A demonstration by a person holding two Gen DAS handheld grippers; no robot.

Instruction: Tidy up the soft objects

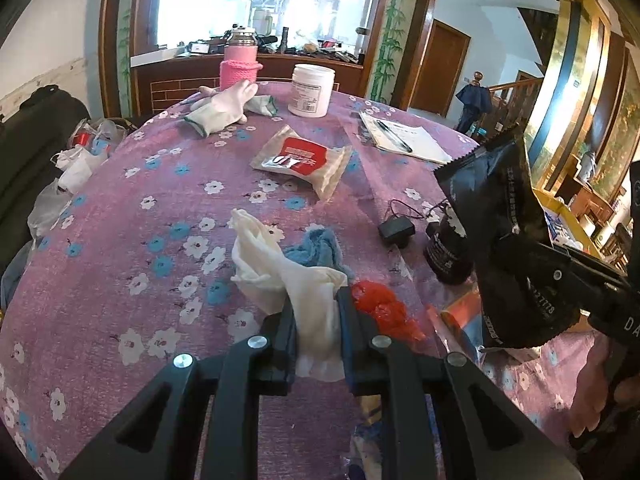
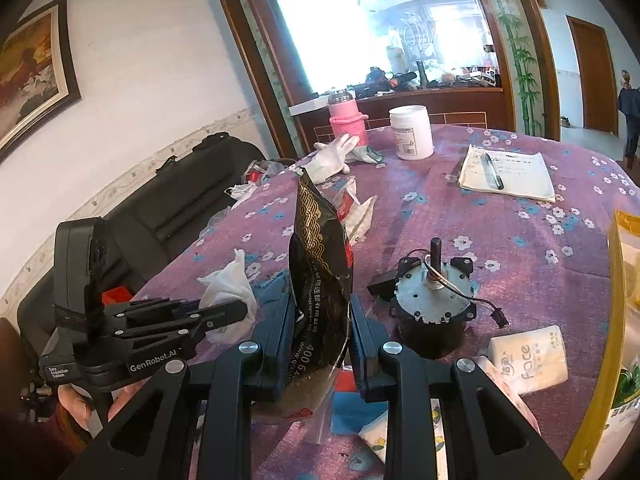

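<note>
Our left claw (image 1: 316,312) pinches the white glove (image 1: 296,276) low over the tabletop (image 1: 120,208); at three o'clock, our right claw (image 2: 320,320) clamps the black pouch (image 2: 320,280) upright.

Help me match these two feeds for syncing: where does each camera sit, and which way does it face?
Left wrist: on the left tool, facing across the floral table; its fingers clamp a white cloth; the right tool shows at right.
Right wrist: on the right tool, facing the same way; its fingers clamp a black bag; the left tool and a hand show at left.
Shared: pink bottle, white jar, notepad.
</note>
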